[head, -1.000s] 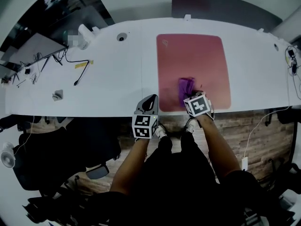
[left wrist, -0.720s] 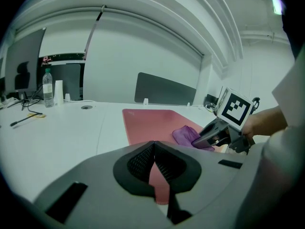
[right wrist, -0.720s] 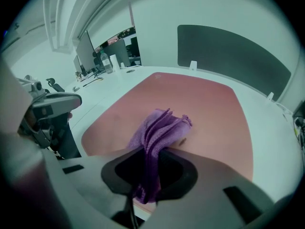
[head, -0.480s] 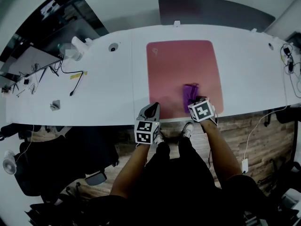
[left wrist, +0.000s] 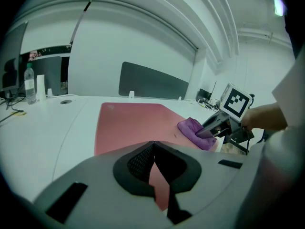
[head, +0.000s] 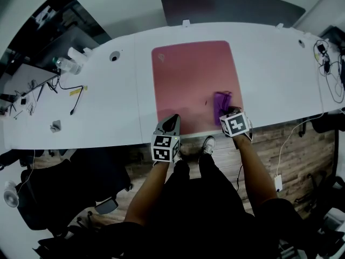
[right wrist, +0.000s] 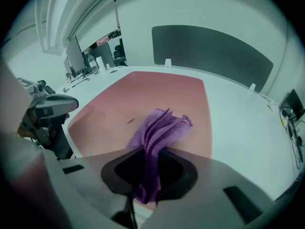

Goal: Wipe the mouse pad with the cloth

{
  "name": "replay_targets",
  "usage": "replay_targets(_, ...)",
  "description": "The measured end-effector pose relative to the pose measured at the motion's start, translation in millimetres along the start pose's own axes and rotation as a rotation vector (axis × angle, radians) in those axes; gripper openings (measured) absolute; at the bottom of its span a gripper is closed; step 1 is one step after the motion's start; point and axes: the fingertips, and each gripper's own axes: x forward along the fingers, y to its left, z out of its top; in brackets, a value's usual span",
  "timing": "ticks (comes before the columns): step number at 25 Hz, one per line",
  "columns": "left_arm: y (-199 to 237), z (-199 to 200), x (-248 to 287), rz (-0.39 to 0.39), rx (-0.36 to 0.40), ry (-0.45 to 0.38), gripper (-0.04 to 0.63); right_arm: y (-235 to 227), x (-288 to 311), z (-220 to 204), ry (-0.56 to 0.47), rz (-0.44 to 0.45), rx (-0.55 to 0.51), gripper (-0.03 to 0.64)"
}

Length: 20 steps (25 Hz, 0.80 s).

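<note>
1. my right claw (right wrist: 147, 178) is clamped on the purple cloth (right wrist: 161, 125). its jaws press tight on a bunched fold that stands between them.
2. the rest of the cloth fans out ahead of the jaws. it lies on the pink mouse pad (head: 186, 77), in the pad's near right part, close to its right edge.
3. the mouse pad lies flat on the white counter (head: 108, 104). its near edge runs right along the counter's near edge.
4. my left claw (left wrist: 153, 166) holds nothing, its jaws brought together at the tips. it sits over the pad's near edge toward the left corner, apart from the cloth. i cannot tell whether it touches the pad.
5. a dark panel (head: 232, 7) stands upright behind the far side of the counter.
6. a bottle (left wrist: 30, 84) stands at the counter's far left end, and a black cable (head: 67, 93) lies loose on the counter near it. more cables (head: 330, 63) lie at the right end, well apart from the pad.
</note>
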Motion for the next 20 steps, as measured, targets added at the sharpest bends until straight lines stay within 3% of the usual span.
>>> replay_targets(20,-37,-3,33,-0.045,0.018,0.045,0.015,-73,-25,-39,-0.014,-0.081,0.011,0.073)
